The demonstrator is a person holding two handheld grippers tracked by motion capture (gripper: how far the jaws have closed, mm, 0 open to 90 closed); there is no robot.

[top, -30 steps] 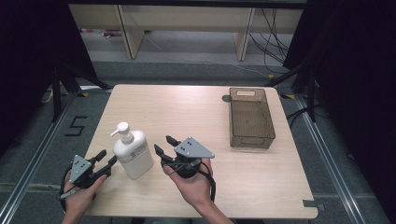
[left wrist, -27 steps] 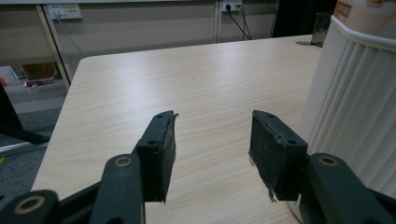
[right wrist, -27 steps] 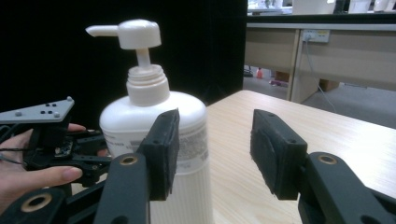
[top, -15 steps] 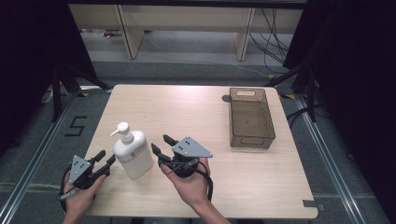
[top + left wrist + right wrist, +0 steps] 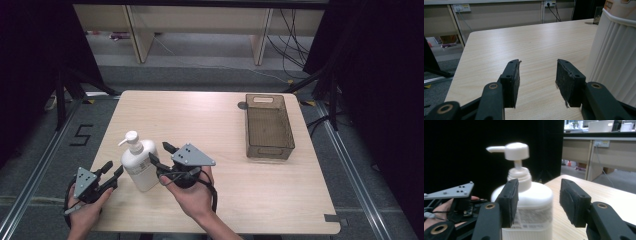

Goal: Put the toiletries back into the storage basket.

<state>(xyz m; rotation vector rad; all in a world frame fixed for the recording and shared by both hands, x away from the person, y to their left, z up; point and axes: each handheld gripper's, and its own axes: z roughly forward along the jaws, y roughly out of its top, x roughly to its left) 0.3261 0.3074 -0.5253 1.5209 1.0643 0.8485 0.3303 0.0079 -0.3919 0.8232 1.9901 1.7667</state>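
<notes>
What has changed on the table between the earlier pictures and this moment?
The right gripper has moved a little closer to the pump bottle, and its jaws have just been opening; the bottle stands in front of them, not gripped. The left gripper has closed a little, with nothing between its jaws. Nothing was taken hold of or let go. The bottle and the brown bin stayed where they were on the table.

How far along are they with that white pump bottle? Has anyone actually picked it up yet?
Not yet. Nothing looks finished: the pump bottle stands upright on the table, and the brown bin is empty. In hand: the right gripper is open and lined up on the bottle, its jaws just opening, not pressing it. The left gripper waits open beside it. Left, probably: gripping and moving the bottle.
</notes>
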